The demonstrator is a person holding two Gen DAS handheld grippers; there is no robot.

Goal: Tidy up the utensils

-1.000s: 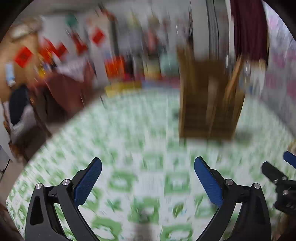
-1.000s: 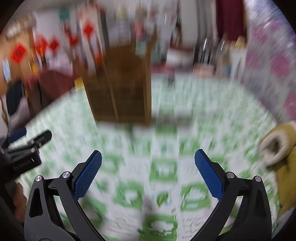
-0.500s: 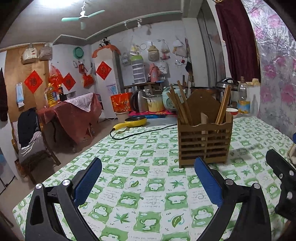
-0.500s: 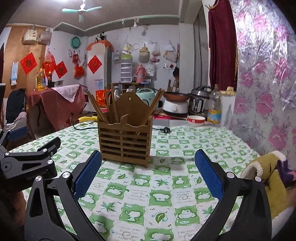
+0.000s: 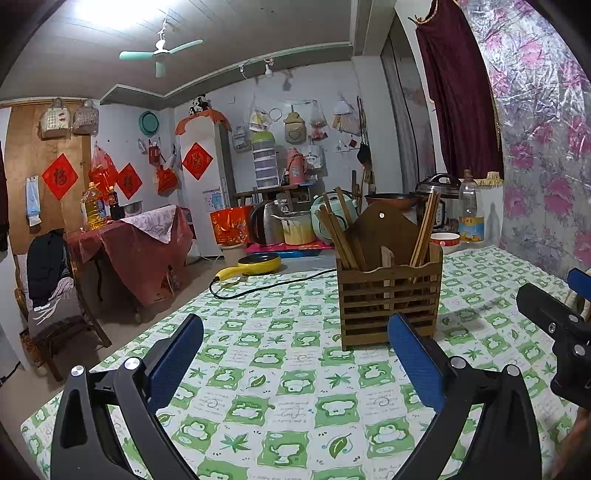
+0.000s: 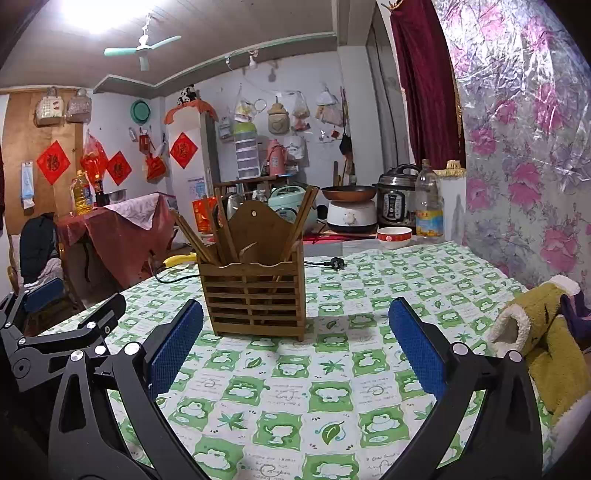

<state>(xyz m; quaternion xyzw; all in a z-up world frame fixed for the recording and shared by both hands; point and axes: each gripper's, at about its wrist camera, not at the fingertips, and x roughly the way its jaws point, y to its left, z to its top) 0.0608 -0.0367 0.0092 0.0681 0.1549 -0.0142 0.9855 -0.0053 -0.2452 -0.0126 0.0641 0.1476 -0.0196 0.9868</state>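
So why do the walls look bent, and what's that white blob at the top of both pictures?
Left wrist view: fisheye bowing curves the curtain and ceiling edge, corners go black, and the ceiling light blows out to white. Right wrist view: same bending and the same glare, plus shine on the floral wall covering. Both views are sharp; the chopstick holder throws a soft shadow on the tablecloth.

I see a table [image 6: 424,273] in green-white check cloth; on it: slatted wooden chopstick holder [image 6: 255,295], black power cord [image 5: 273,284] with plug, yellow-green plush garment [image 6: 543,343] at right edge.
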